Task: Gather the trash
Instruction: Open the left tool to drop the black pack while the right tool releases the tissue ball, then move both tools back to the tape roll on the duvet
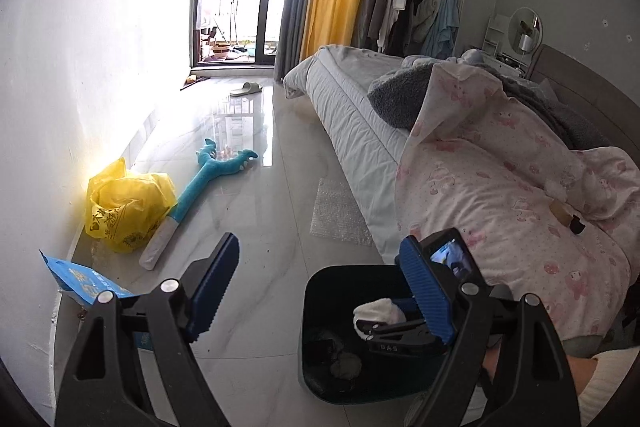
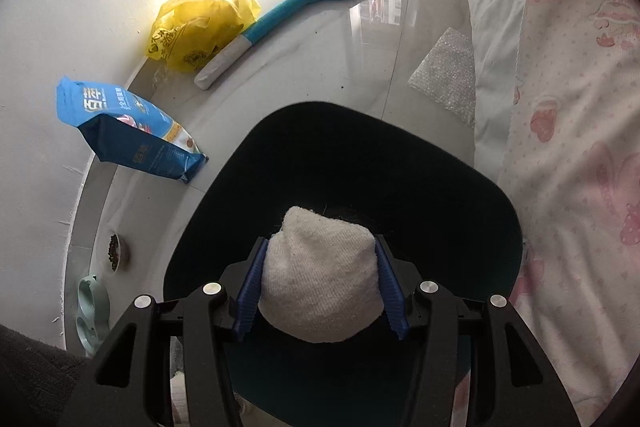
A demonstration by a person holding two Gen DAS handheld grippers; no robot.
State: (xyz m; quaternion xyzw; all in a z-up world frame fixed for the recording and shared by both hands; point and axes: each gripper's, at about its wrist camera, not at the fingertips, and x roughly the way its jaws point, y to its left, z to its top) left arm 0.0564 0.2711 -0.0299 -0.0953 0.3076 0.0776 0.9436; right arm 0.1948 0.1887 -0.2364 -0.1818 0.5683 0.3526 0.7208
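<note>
Over the dark bin (image 2: 460, 187), the right gripper (image 2: 320, 291) clamps a white wad (image 2: 320, 279), best let go squarely above the opening; the left gripper (image 1: 320, 291) hangs agape beside the bin.

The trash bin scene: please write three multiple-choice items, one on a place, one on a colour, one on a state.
1. Where is the white cloth wad?
A. on the bed
B. above the bin, between the right gripper pads
C. by the slipper

2. What colour is the plastic bag by the wall?
A. yellow
B. red
C. black

3. How is the left gripper?
A. shut on a bag
B. holding a toy
C. open, empty

Answers: B, the bin's dark opening lies under the wad; A, clearly yellow; C, nothing between its wide pads.
</note>
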